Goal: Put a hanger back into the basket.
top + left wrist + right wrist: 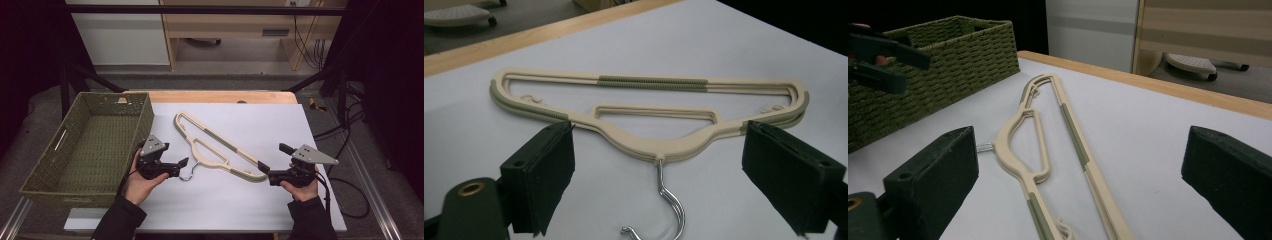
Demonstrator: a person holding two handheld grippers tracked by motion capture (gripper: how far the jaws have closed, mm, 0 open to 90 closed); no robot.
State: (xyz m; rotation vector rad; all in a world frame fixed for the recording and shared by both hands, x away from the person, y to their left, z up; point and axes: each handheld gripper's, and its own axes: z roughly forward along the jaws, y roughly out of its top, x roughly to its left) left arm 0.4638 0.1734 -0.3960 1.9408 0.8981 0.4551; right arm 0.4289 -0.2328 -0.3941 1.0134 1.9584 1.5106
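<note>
We see the cream hangers (220,150) stacked flat mid-counter, right of the green basket (90,145). Our left tool (184,163) gapes wide at their metal hook (669,200); our right tool (263,172) stands wide at their near end, gripping nothing.

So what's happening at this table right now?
A person holds a two-jaw gripper in each hand over a white table top. A cream plastic clothes hanger with olive grip strips and a metal hook lies flat between them. The left gripper points at the hook, jaws open and not touching it. The right gripper sits at the hanger's near end, jaws open. A green woven basket stands at the left.
</note>
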